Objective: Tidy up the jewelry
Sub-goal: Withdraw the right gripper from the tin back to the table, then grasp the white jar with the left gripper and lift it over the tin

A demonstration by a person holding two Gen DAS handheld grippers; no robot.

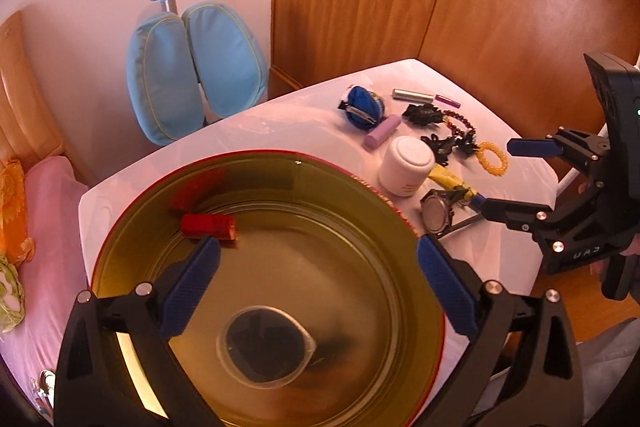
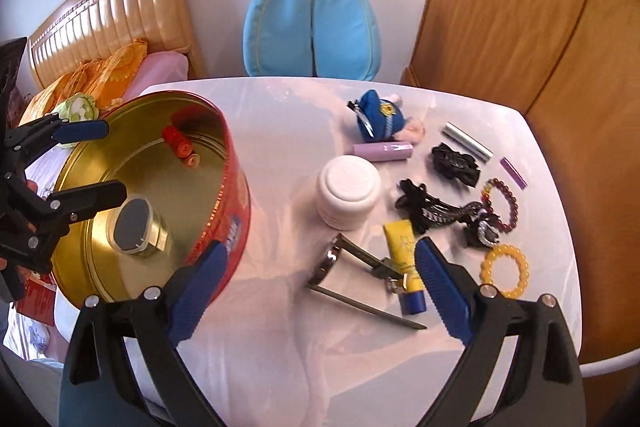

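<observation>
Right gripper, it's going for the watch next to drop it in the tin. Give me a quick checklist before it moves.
1. Right gripper open: ok, jaws spread wide and empty.
2. Watch reachable: ok, it lies just ahead between the fingers, its band trailing on the table.
3. Grasp path clear: not ok, the yellow tube touches the band.
4. Tin open: ok, no lid.
5. Room in tin: ok, only a red roll and a small jar inside.
6. Left gripper clear of the drop: not ok, it hovers over the tin.

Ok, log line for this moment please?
left gripper: open over tin | right gripper: open above watch | in tin: red roll, small jar
</observation>
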